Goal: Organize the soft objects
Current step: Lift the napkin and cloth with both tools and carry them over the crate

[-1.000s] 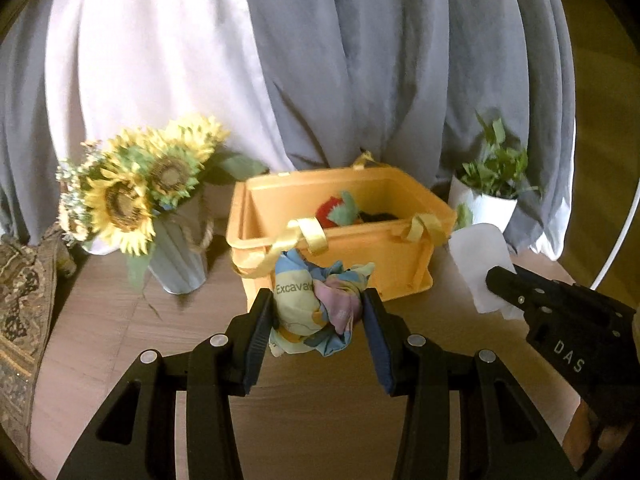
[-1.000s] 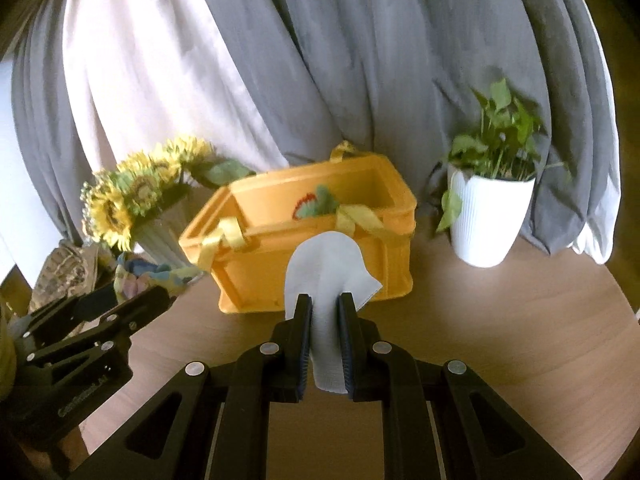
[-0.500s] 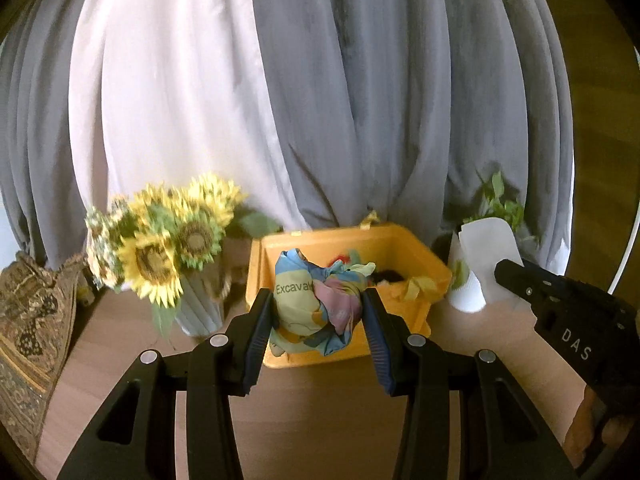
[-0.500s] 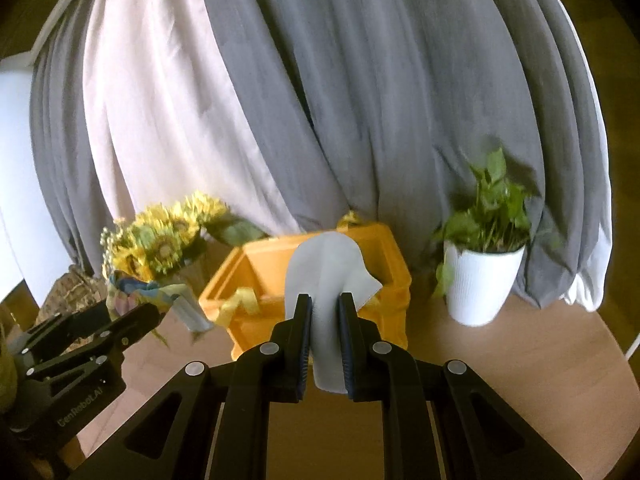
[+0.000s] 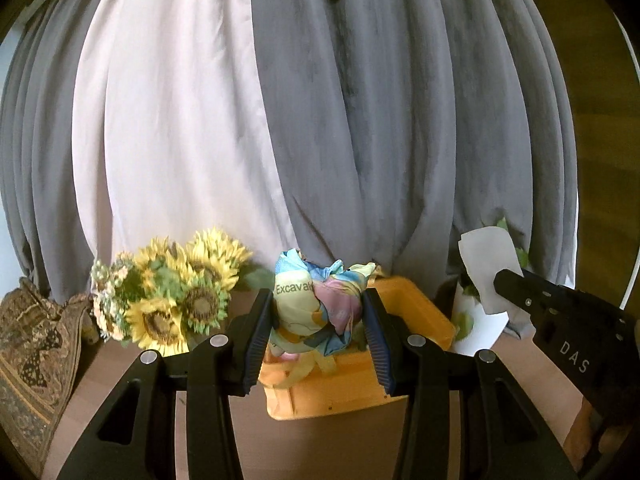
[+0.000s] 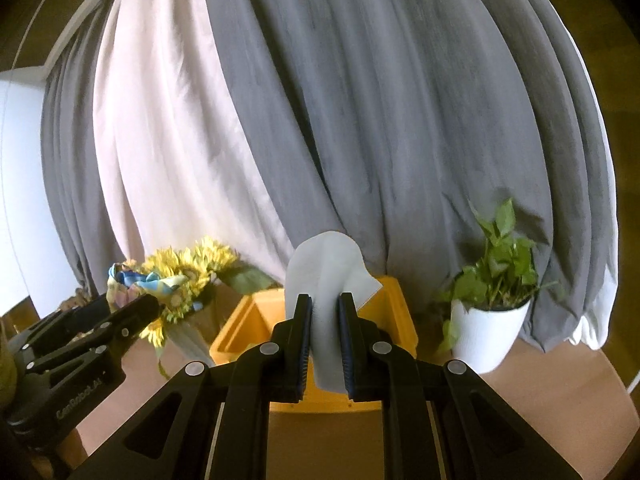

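Observation:
My left gripper (image 5: 318,316) is shut on a crumpled multicoloured cloth (image 5: 316,304) printed "Excava", held up in front of the yellow basket (image 5: 404,376). My right gripper (image 6: 324,330) is shut on a pale white cloth (image 6: 326,276), held above the near side of the same basket (image 6: 394,312). The right gripper and white cloth show at the right of the left wrist view (image 5: 486,264). The left gripper with the coloured cloth shows at the left of the right wrist view (image 6: 132,284). The basket's inside is mostly hidden.
A vase of sunflowers (image 5: 172,300) stands left of the basket. A white pot with a green plant (image 6: 488,328) stands to its right. Grey and white curtains (image 5: 320,120) hang behind. A patterned fabric (image 5: 28,340) lies at the far left on the wooden table (image 6: 560,400).
Both grippers have risen and tilted up with their cloths held. The basket, flowers and plant have dropped lower in both views and the curtains fill more of them.

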A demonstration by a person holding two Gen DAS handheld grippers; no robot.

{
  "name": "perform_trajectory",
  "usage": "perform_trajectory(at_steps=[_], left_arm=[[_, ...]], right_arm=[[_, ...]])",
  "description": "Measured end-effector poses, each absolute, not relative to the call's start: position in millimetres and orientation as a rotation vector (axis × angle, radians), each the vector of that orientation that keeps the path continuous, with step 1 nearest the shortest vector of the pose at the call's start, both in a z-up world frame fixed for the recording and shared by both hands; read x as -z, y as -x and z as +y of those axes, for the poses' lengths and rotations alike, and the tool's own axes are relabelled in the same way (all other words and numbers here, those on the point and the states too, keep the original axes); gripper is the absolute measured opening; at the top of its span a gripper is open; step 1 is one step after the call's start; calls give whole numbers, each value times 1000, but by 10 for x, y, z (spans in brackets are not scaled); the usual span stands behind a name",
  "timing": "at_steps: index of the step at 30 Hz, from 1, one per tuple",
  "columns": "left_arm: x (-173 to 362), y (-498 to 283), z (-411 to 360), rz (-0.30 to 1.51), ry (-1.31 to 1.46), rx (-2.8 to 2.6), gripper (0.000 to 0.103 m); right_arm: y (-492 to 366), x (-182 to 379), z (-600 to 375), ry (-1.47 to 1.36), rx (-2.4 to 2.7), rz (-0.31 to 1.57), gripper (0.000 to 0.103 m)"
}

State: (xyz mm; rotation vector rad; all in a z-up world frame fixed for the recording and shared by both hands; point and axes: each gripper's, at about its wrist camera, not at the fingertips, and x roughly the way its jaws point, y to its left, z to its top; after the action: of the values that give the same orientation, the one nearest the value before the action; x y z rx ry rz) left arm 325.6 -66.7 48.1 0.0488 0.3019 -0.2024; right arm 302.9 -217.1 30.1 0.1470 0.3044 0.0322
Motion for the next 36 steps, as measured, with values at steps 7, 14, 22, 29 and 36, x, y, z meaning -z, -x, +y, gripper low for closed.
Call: perform_trajectory(at_steps=[7, 14, 22, 29, 36], left_arm=[[-552, -3427, -715, 283, -42, 202, 44], [-575, -3625, -744, 284, -36, 210, 44], [-540, -3944, -709, 305, -30, 206, 44], [-383, -4312, -753, 357, -25, 208, 45], [-173, -4667, -802, 418, -25, 211, 45]], right_arm=[[-3178, -384, -2199, -134, -40, 273, 15], [-3352, -427, -2242, -118, -43, 252, 15], [-3619, -402, -2269, -121, -54, 256, 15], [-3954, -281, -2282, -114, -70, 298, 15], [-4285, -104, -2293, -112, -76, 353, 15]])
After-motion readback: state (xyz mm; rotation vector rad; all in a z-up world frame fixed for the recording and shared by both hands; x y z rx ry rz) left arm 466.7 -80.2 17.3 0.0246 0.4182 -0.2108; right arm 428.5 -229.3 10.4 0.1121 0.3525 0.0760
